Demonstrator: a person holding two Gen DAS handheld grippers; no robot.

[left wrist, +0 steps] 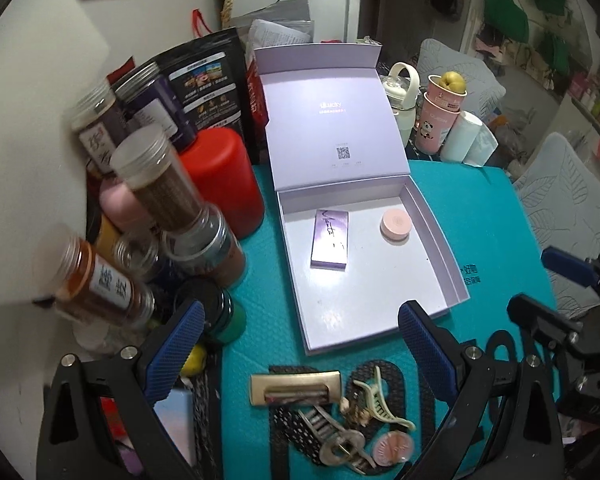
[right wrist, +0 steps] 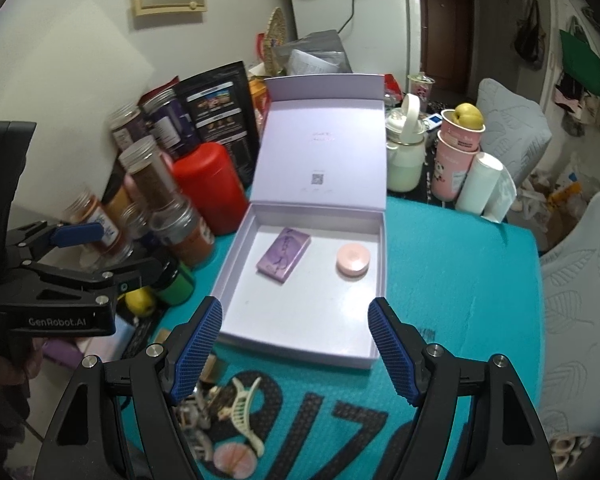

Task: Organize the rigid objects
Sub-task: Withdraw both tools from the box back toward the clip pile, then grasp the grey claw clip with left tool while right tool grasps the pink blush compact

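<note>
An open lilac box [left wrist: 360, 292] [right wrist: 312, 312] lies on the teal mat with its lid standing upright. Inside it are a flat purple carton [left wrist: 330, 240] [right wrist: 284, 254] and a round pink compact [left wrist: 396, 224] [right wrist: 353, 262]. In front of the box lie a gold clip [left wrist: 296, 388], a cream hair claw [left wrist: 384, 400] [right wrist: 244, 412], metal clips [left wrist: 336, 436] and a round pink piece [left wrist: 394, 446] [right wrist: 234, 458]. My left gripper [left wrist: 300, 340] [right wrist: 132, 248] hangs open and empty over these small items. My right gripper [right wrist: 296, 320] [left wrist: 528, 282] is open and empty above the box's near edge.
Several spice jars [left wrist: 160, 184] and a red canister [left wrist: 220, 180] crowd the left, with a black pouch [left wrist: 208, 84] behind. At the back right stand a white bottle [right wrist: 404, 152], pink cups [right wrist: 458, 160] holding a yellow fruit, and white rolls [right wrist: 480, 184]. Grey chairs [right wrist: 580, 280] flank the mat's right edge.
</note>
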